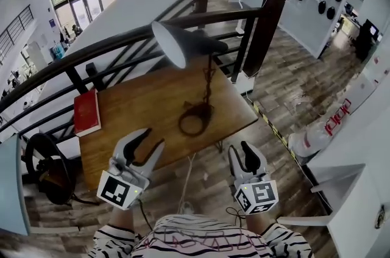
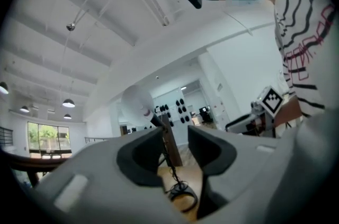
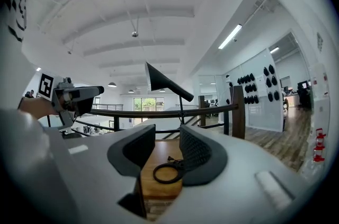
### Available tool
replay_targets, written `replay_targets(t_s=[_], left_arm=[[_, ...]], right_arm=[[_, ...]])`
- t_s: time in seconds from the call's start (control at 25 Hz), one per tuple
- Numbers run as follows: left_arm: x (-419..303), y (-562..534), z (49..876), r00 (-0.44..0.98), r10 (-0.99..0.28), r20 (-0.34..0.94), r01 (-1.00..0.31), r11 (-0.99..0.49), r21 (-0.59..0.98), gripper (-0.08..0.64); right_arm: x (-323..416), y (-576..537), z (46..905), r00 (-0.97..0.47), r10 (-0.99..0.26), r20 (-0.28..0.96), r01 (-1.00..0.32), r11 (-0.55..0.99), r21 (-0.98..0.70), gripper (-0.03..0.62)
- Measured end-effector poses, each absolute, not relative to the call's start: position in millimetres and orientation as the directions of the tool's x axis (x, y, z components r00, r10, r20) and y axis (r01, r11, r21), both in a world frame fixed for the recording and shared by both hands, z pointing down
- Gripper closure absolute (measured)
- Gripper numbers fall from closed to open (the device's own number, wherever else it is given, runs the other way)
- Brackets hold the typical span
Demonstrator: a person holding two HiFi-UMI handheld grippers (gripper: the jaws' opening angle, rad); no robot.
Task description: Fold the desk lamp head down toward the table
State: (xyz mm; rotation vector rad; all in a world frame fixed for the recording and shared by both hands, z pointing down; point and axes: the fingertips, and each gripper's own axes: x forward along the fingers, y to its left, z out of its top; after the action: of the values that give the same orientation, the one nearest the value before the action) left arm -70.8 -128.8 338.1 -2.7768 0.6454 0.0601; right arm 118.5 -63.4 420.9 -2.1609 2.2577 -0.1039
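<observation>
Standing on the far right part of the wooden table (image 1: 134, 101), close to the dark railing (image 1: 122, 43) behind it, the desk lamp (image 1: 203, 109) is upright with its head raised; its cone-shaped shade (image 1: 173, 43) is black outside and white inside, and its open mouth faces left and toward the near side; a thin black stem (image 1: 208, 83) runs from the shade's narrow end down to an open ring base (image 1: 181, 122) that lies flat on the wood. A red book (image 1: 87, 111) lies at the table's left end, well apart from the lamp.

Both tools hang over the table's near edge, short of the lamp and touching nothing; the left gripper (image 1: 153, 138) points at the base from the near left, its jaws moderately apart with only air between the pads, the white shade and ring base showing far off through the gap in its own view; the right gripper (image 1: 240, 148) sits at the near right corner, jaws likewise parted and empty, the ring base framed between them.
</observation>
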Motion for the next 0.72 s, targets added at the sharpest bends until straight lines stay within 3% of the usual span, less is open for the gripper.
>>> replay_targets(t_s=[0.36, 0.72], left_arm=[[-48.2, -199.2, 315.7, 0.926, -0.362, -0.102, -0.373, -0.846, -0.381, 0.407], [-21.1, -251.7, 274.8, 0.906, -0.402, -0.131, -0.411, -0.768, -0.491, 0.407]], right_arm=[[136.7, -142.0, 418.2, -0.021, -0.999, 0.032, -1.000, 0.021, -0.006, 0.448], [178.5, -222.4, 426.4, -0.076, -0.995, 0.065, -0.996, 0.078, 0.032, 0.448]])
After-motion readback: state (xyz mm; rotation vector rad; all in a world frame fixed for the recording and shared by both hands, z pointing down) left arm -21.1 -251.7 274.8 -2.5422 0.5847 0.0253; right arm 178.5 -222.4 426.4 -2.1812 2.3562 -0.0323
